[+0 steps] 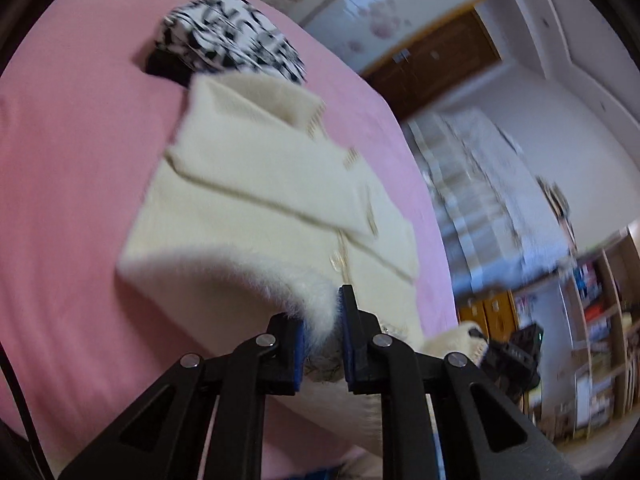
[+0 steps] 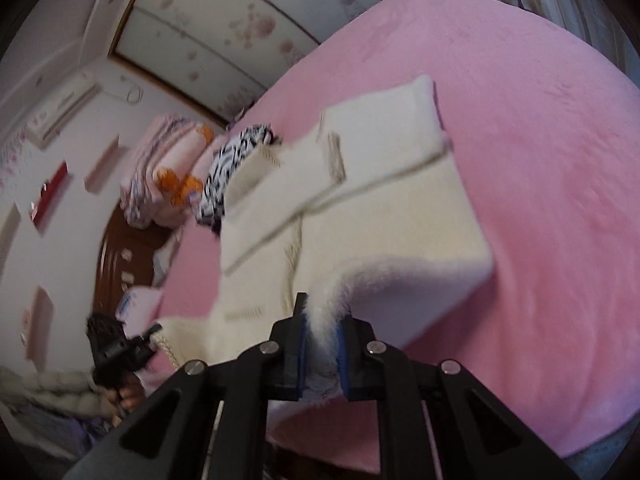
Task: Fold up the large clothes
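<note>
A cream fluffy sweater (image 1: 256, 200) lies on the pink bed (image 1: 72, 160), its sleeves folded across the body. My left gripper (image 1: 323, 336) is shut on the sweater's near hem and lifts that edge off the bed. My right gripper (image 2: 323, 340) is shut on the near hem at the other side of the sweater (image 2: 360, 208), also lifted. The right gripper shows in the left wrist view (image 1: 514, 354) at the lower right, and the left gripper shows in the right wrist view (image 2: 116, 350) at the lower left. Both views are blurred by motion.
A black-and-white patterned garment (image 1: 228, 36) lies on the bed beyond the sweater. Pink folded bedding (image 2: 168, 164) is stacked at the headboard. A wardrobe (image 2: 224, 28) with floral doors stands behind. Shelves (image 1: 600, 320) and a curtain (image 1: 480, 184) are off the bed's side.
</note>
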